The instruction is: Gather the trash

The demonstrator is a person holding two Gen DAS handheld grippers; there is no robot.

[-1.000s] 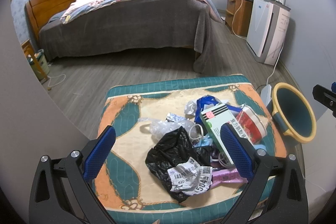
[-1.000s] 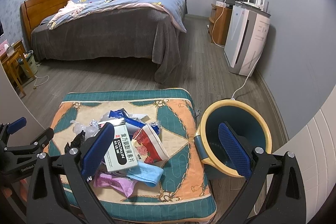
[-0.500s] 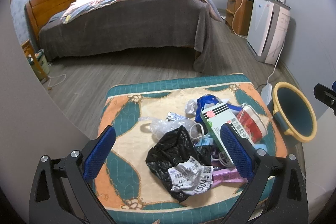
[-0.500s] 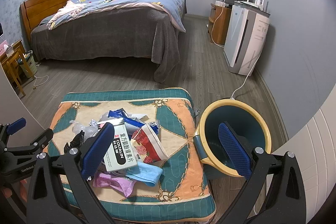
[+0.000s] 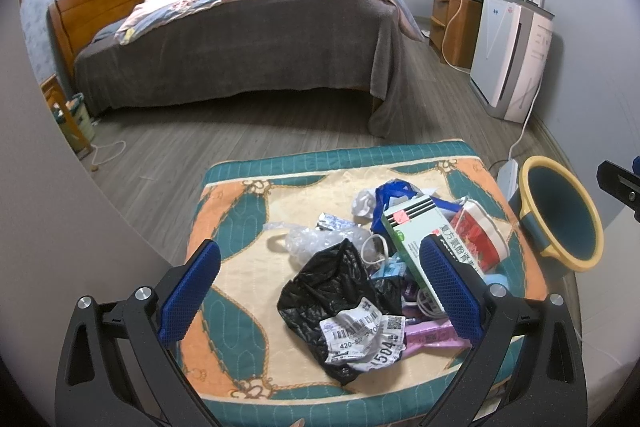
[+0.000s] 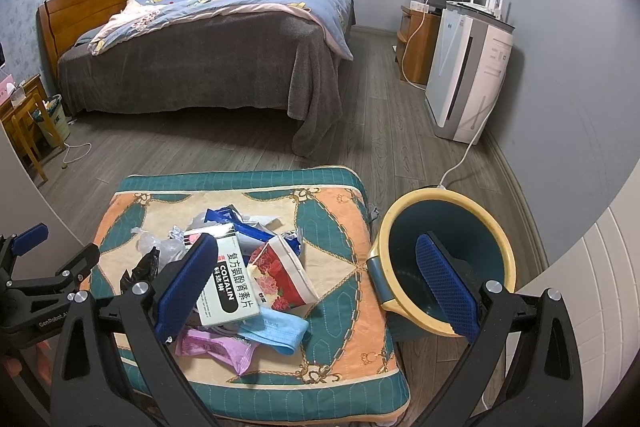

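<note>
A heap of trash lies on a patterned cushion [image 5: 240, 227] [image 6: 340, 227]: a black plastic bag [image 5: 328, 283], a crumpled label [image 5: 360, 335], a clear bag [image 5: 320, 239], a white medicine box [image 5: 420, 239] [image 6: 228, 287], a red floral carton [image 5: 476, 239] [image 6: 280, 275], a pink wrapper [image 6: 212, 343] and a blue mask [image 6: 276, 331]. A yellow-rimmed blue bin [image 5: 560, 215] [image 6: 436, 255] stands right of the cushion. My left gripper [image 5: 320, 291] is open above the near side of the heap, holding nothing. My right gripper [image 6: 316, 283] is open, one finger over the box, the other over the bin.
A bed [image 5: 240, 35] [image 6: 208, 51] with a grey blanket fills the room's far side. A white air purifier [image 5: 512, 59] [image 6: 464, 75] and a wooden cabinet [image 5: 456, 27] stand along the right wall, with a white cable [image 6: 460, 159] on the floor. A small stool [image 6: 24, 131] is at the left.
</note>
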